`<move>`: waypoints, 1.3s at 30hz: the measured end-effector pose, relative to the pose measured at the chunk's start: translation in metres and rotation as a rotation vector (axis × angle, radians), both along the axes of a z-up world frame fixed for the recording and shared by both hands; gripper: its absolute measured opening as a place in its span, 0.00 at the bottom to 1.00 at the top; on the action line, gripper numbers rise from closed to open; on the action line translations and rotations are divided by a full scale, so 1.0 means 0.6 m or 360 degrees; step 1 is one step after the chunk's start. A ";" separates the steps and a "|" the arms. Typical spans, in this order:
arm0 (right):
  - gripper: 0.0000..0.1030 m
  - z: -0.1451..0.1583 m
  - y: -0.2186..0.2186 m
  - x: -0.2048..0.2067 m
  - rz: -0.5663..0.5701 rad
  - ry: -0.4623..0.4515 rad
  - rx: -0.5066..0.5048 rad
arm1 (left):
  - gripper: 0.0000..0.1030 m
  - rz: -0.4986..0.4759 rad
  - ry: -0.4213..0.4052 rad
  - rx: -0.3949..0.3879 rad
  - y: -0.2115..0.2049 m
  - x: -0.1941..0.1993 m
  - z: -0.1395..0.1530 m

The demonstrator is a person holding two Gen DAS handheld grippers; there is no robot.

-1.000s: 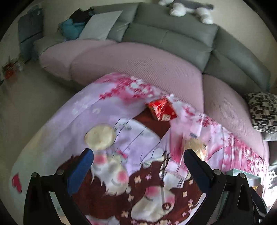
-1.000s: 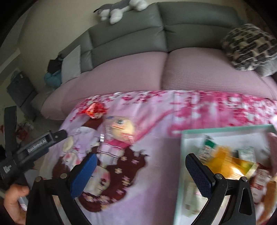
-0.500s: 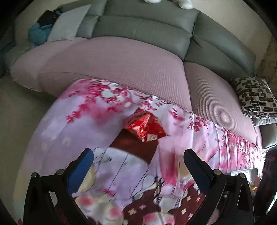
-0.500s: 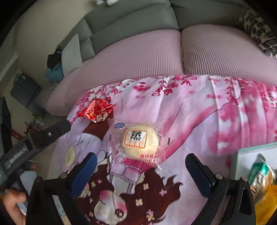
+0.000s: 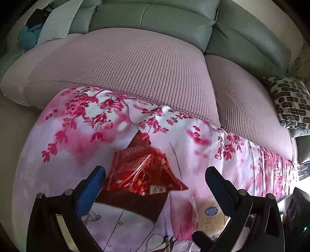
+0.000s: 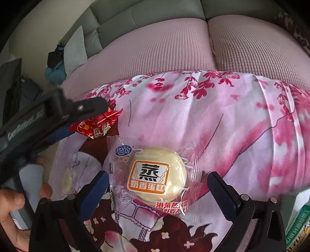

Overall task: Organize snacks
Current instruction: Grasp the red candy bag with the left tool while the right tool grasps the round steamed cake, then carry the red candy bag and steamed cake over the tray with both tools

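A red foil snack packet lies on the pink cartoon cloth. My left gripper is open, its fingers either side of the packet, just above it. A clear-wrapped round steamed cake lies on the same cloth. My right gripper is open with the cake between its fingers. The red packet and the left gripper's arm show in the right wrist view, upper left. The cake's edge shows low in the left wrist view.
A sofa with pink seat covers and grey backrests runs behind the cloth. A black-and-white patterned cushion lies at right. A tray corner with packaged snacks is at the lower right. The person's hand is at left.
Both grippers have moved forward and down. The left now straddles the red packet; the right now straddles the steamed cake. The tray has slid nearly out of the right view.
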State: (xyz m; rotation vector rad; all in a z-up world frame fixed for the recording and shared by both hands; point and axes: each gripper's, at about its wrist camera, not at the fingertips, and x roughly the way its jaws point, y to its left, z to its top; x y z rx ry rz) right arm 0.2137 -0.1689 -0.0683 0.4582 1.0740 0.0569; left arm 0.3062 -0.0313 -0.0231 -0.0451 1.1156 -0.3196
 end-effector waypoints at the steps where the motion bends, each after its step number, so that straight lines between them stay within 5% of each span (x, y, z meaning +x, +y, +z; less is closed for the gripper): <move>1: 0.99 -0.001 0.001 0.002 0.0002 -0.0001 -0.0002 | 0.99 0.0001 -0.0002 0.0006 -0.003 0.002 0.000; 5: 0.91 -0.001 0.003 0.006 0.0018 0.0001 -0.0011 | 0.73 0.0017 0.0038 0.0038 -0.011 0.009 -0.012; 11: 0.72 0.008 0.009 0.009 0.0017 -0.0009 -0.0017 | 0.55 0.0029 0.0097 0.0001 -0.008 0.003 -0.023; 25: 0.62 0.035 0.004 -0.044 0.0013 -0.0010 -0.0095 | 0.51 0.0103 0.0008 -0.0104 0.013 -0.080 0.026; 39: 0.62 0.107 -0.038 -0.247 -0.0167 -0.0162 -0.0079 | 0.51 0.0114 -0.0176 -0.0383 0.003 -0.264 0.124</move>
